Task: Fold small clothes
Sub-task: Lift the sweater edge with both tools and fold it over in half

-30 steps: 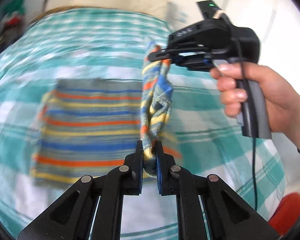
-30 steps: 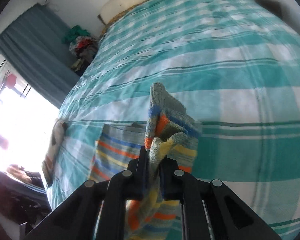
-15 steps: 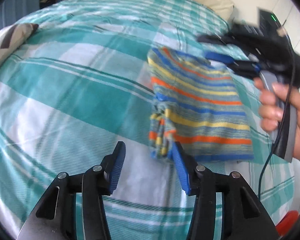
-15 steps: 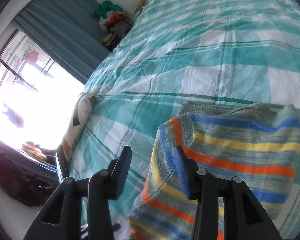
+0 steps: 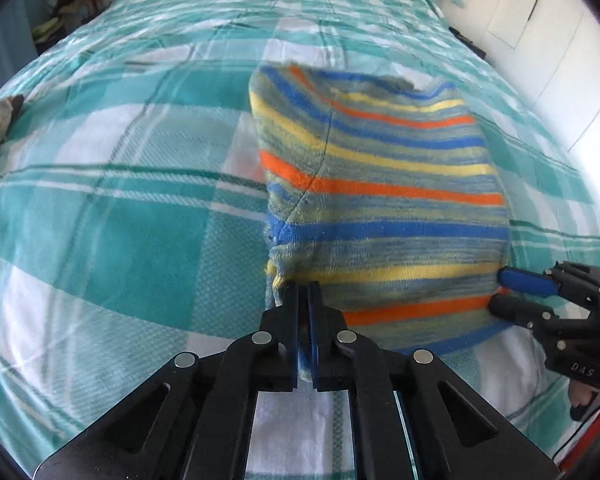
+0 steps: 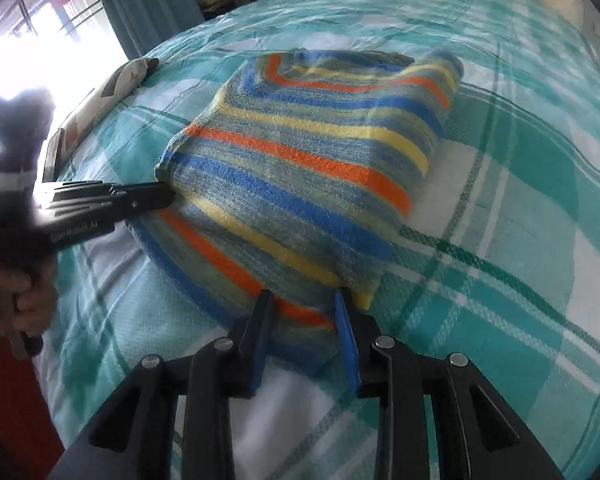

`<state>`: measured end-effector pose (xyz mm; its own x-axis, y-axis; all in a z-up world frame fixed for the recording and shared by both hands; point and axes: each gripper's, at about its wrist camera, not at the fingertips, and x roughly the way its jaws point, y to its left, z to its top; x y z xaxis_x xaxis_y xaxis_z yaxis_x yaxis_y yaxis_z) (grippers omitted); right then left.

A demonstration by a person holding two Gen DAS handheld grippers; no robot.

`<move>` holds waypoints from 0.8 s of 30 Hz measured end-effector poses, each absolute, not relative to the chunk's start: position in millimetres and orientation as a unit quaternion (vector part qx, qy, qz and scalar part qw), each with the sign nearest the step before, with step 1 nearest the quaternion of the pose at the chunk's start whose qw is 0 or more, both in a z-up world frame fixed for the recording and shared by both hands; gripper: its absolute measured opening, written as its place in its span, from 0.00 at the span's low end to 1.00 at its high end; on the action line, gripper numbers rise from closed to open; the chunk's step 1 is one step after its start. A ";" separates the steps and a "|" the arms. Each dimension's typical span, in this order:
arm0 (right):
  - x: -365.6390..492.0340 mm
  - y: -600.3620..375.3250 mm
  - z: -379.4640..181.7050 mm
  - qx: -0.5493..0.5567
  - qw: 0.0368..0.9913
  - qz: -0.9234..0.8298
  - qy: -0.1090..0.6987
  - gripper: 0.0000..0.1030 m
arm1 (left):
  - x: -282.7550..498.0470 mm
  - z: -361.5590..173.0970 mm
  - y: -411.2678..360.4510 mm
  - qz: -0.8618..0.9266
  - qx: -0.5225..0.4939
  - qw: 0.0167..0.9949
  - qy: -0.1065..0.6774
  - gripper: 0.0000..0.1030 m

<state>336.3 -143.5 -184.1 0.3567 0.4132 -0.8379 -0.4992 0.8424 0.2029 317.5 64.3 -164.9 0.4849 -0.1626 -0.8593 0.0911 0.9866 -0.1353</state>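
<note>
Left black two-finger gripper (image 5: 303,292): jaws pressed together on the near left corner of the striped knitted garment (image 5: 380,196), linkage arms spread toward the camera. In the right wrist view the same gripper (image 6: 168,196) enters from the left, lying low and almost level, held by the person's left hand (image 6: 24,296) wrapped around its handle. Right black gripper with blue pads (image 6: 305,308): jaws apart, straddling the garment's near right corner. In the left wrist view it (image 5: 500,290) reaches in from the right, its blue-padded finger (image 5: 528,282) above the black one.
</note>
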 end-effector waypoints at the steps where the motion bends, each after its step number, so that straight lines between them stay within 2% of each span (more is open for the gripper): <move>1: 338.6 -146.7 -173.9 -0.031 0.826 0.273 0.493 0.29 | 318.3 -155.1 65.0 -0.077 -0.035 0.867 0.490 0.10; 2: 340.1 -149.3 -163.9 -0.022 0.831 0.274 0.483 0.29 | 318.3 -144.5 66.4 -0.081 -0.036 0.874 0.478 0.20; 3: 343.8 -149.7 -150.8 -0.020 0.840 0.278 0.466 0.29 | 320.7 -137.8 66.8 -0.085 -0.039 0.877 0.471 0.26; 6: 364.8 -141.5 -125.0 -0.029 0.851 0.285 0.439 0.29 | 346.7 -136.1 59.1 -0.081 -0.029 0.877 0.472 0.27; 9: 396.3 -133.1 -130.9 -0.016 0.852 0.272 0.448 0.30 | 375.6 -159.0 52.6 -0.061 -0.014 0.864 0.500 0.32; 10: 404.8 -131.1 -140.5 -0.010 0.849 0.263 0.459 0.32 | 379.2 -170.1 51.0 -0.052 -0.010 0.855 0.516 0.38; 12: 422.5 -126.9 -174.5 -0.005 0.825 0.239 0.513 0.34 | 384.0 -182.4 55.7 -0.036 -0.013 0.848 0.529 0.61; 13: 424.8 -125.9 -184.3 -0.012 0.820 0.233 0.522 0.34 | 380.9 -179.3 58.0 -0.032 -0.015 0.848 0.528 0.63; 16: 424.7 -127.0 -163.1 -0.013 0.829 0.245 0.502 0.33 | 377.8 -155.9 68.5 -0.052 -0.043 0.857 0.511 0.62; 18: 431.4 -129.7 -139.6 -0.014 0.850 0.244 0.467 0.34 | 383.7 -148.4 72.8 -0.053 -0.057 0.861 0.502 0.71; 20: 449.4 -129.6 -129.3 -0.015 0.861 0.229 0.453 0.35 | 397.7 -150.8 71.8 -0.047 -0.059 0.860 0.505 0.74; 22: 468.9 -127.4 -135.7 -0.015 0.860 0.212 0.464 0.39 | 414.2 -167.7 65.3 -0.033 -0.035 0.847 0.529 0.77; 24: 488.3 -124.5 -166.4 -0.020 0.841 0.183 0.508 0.50 | 422.2 -185.7 61.3 -0.031 -0.022 0.833 0.553 0.81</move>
